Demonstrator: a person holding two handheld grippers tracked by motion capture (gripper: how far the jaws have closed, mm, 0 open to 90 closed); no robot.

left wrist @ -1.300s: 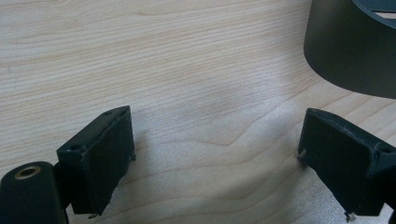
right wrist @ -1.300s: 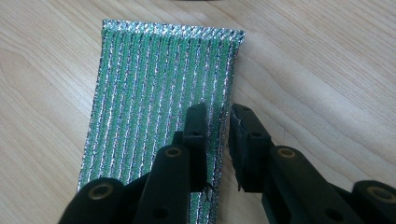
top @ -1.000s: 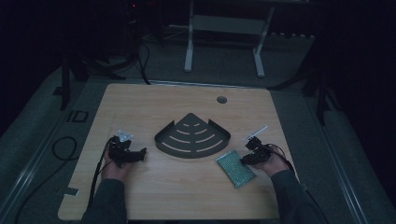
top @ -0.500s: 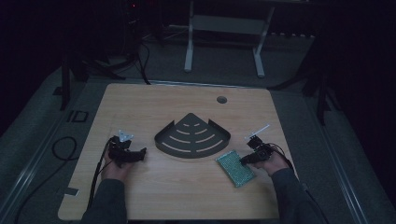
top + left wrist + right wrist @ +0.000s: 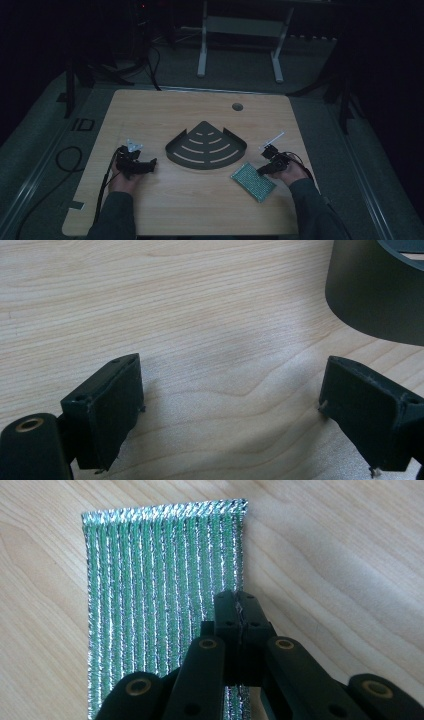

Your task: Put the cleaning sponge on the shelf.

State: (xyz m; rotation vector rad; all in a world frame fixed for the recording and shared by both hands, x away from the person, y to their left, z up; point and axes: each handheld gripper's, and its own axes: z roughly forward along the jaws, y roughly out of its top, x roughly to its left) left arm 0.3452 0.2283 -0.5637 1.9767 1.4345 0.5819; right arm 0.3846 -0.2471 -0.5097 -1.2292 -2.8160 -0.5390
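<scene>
That sponge [image 5: 160, 600] looks light and floppy, so an edge pinch works. Right gripper [image 5: 239, 611] has just clamped onto its edge; left gripper [image 5: 235, 415] gapes wide, empty.

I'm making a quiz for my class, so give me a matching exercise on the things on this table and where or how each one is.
Things:
1. left tool
2. right tool
3. dark corner shelf
4. round hole

States or places:
A. in the middle of the table
B. open over bare wood
C. near the table's far edge
D. shut on the edge of the green and silver scrub pad

Pairs: 1-B, 2-D, 3-A, 4-C
</scene>
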